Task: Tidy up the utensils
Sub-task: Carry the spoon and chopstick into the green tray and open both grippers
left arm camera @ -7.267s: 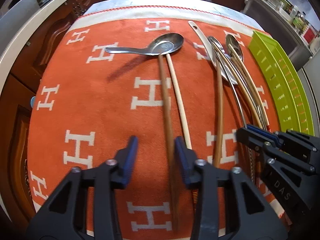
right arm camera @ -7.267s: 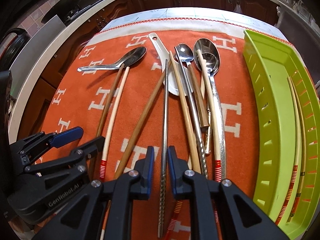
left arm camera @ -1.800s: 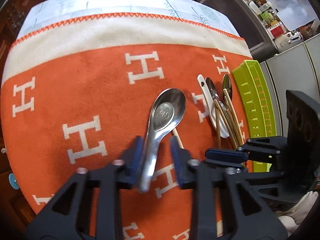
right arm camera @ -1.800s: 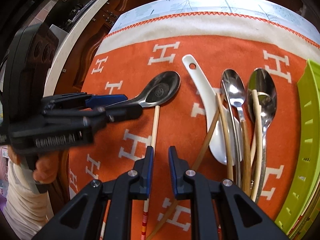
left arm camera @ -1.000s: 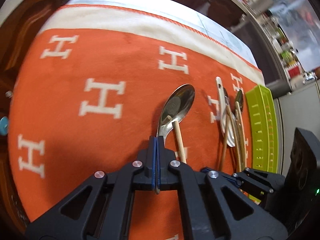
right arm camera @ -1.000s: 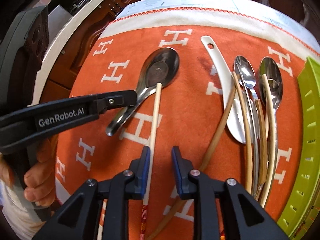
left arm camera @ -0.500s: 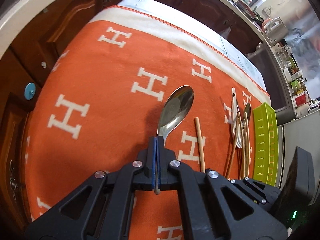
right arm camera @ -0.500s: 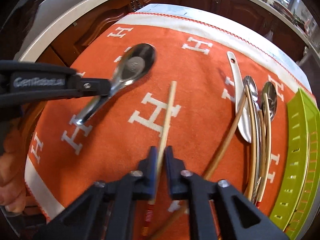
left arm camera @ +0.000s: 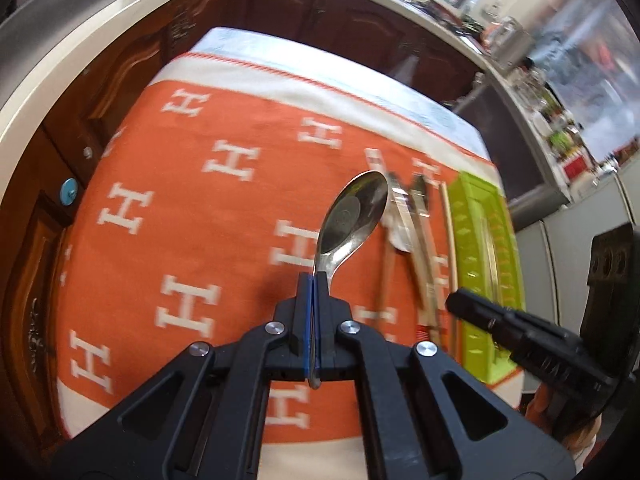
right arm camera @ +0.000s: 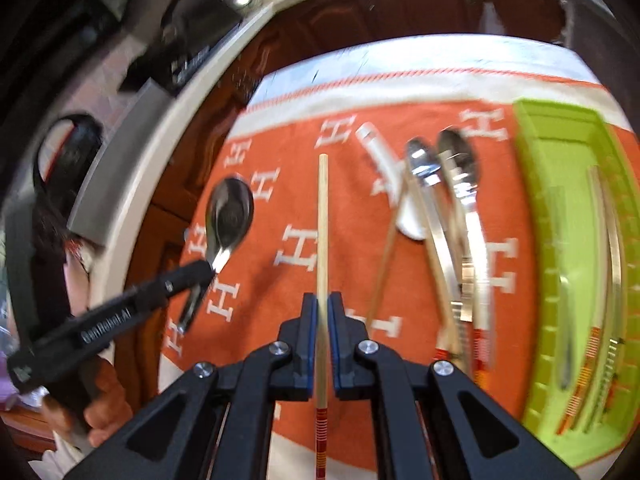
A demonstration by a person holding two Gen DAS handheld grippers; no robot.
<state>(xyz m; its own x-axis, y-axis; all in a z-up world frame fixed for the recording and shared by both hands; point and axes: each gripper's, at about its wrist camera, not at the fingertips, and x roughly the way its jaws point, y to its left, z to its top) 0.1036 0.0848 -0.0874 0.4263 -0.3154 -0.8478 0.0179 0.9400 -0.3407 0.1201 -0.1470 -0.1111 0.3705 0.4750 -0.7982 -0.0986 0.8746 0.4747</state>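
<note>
Both utensils are up off the orange cloth now, where a second ago they were lying on it. We're holding the left gripper with its jaws clamped tight on the handle of the big metal spoon, so the bowl is sticking out ahead of the jaws and tilting a bit to the right, hanging above the cloth. In the right gripper we're pinching a pale wooden chopstick between the jaws; it's running straight out in front of them, and its red-striped end is poking out behind, toward the camera.

Ahead and to the right of both sets of jaws, the rest of the pile is sitting on the cloth: a white ceramic spoon, two metal spoons and more chopsticks, all a bit blurry. Further right again, the green tray is lying on the tabletop with a few chopsticks already in it.
</note>
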